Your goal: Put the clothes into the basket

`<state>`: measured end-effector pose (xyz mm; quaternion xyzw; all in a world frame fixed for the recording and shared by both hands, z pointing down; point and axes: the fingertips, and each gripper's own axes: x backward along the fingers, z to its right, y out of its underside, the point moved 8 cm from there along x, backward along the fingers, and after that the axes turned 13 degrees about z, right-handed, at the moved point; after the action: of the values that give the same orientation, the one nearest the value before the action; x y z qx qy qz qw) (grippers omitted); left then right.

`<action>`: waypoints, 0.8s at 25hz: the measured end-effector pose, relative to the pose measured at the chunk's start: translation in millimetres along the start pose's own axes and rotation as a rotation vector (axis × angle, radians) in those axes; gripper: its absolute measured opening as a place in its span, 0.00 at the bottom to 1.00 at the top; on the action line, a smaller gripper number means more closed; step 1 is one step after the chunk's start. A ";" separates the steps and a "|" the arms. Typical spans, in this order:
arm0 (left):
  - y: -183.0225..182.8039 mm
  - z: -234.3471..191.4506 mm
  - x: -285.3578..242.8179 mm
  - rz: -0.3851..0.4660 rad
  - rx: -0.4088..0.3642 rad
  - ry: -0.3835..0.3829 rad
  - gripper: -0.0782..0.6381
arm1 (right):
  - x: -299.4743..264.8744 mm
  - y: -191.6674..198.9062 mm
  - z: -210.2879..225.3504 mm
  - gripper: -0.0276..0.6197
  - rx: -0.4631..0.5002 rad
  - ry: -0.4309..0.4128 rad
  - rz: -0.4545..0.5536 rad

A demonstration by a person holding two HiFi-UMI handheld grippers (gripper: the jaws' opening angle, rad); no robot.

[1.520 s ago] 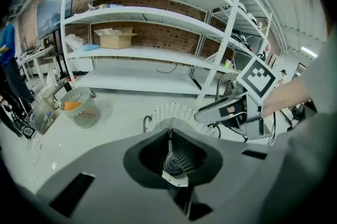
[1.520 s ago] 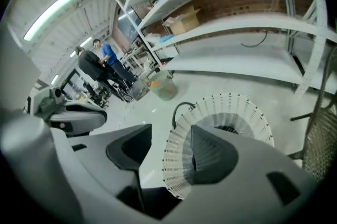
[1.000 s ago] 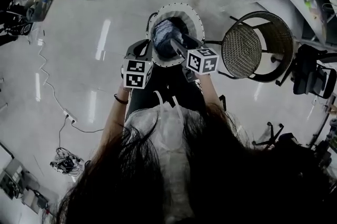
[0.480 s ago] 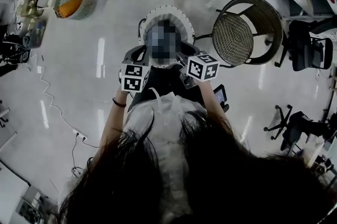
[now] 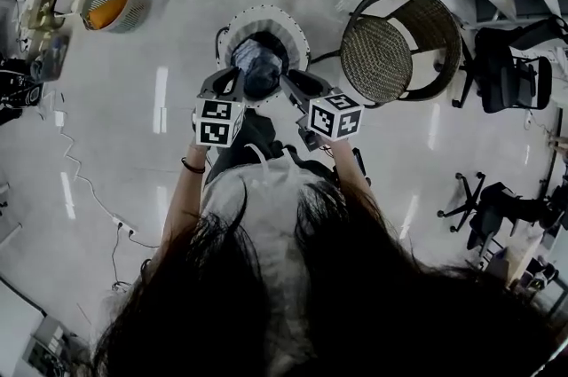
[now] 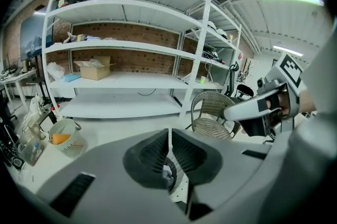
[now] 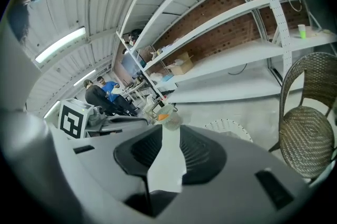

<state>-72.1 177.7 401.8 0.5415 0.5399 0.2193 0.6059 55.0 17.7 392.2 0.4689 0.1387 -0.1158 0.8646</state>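
A round white basket (image 5: 284, 25) stands on the floor in front of me, with dark blue clothes (image 5: 259, 65) bundled inside. Both grippers hover over its near rim. My left gripper (image 5: 232, 78) is shut with nothing in it. In the left gripper view its jaws (image 6: 168, 136) meet in a thin slit, and the basket (image 6: 181, 186) shows below them. My right gripper (image 5: 289, 83) is closing. Its jaws (image 7: 167, 138) still stand apart, with only bare floor between them. The basket (image 7: 229, 127) lies just beyond them.
A wicker chair (image 5: 399, 47) stands right of the basket. A second basket with something orange (image 5: 111, 1) sits far left. White shelving (image 6: 126, 80) runs along the brick wall. Office chairs (image 5: 510, 74) and a floor cable (image 5: 80, 180) lie at the sides. People (image 7: 102, 94) work in the distance.
Both grippers have pulled up and back from inside the basket toward me. The right gripper no longer reaches into the clothes, which stay in the basket.
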 end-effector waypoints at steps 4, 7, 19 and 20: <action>-2.0 23.9 2.8 0.013 -0.003 -0.030 0.15 | 33.3 5.4 3.4 0.21 0.038 -0.016 0.004; -1.3 48.6 9.7 0.020 -0.009 -0.043 0.15 | 62.3 13.7 7.4 0.20 0.047 -0.025 0.003; 33.0 155.5 65.3 0.026 -0.008 -0.067 0.15 | 157.8 62.3 0.2 0.18 0.062 -0.080 0.016; 36.4 163.4 69.7 0.027 -0.008 -0.066 0.15 | 164.3 65.7 -1.9 0.18 0.067 -0.088 0.017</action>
<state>107.6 180.0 377.5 0.5532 0.5113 0.2117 0.6226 230.0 42.8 385.2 0.4933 0.0926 -0.1338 0.8545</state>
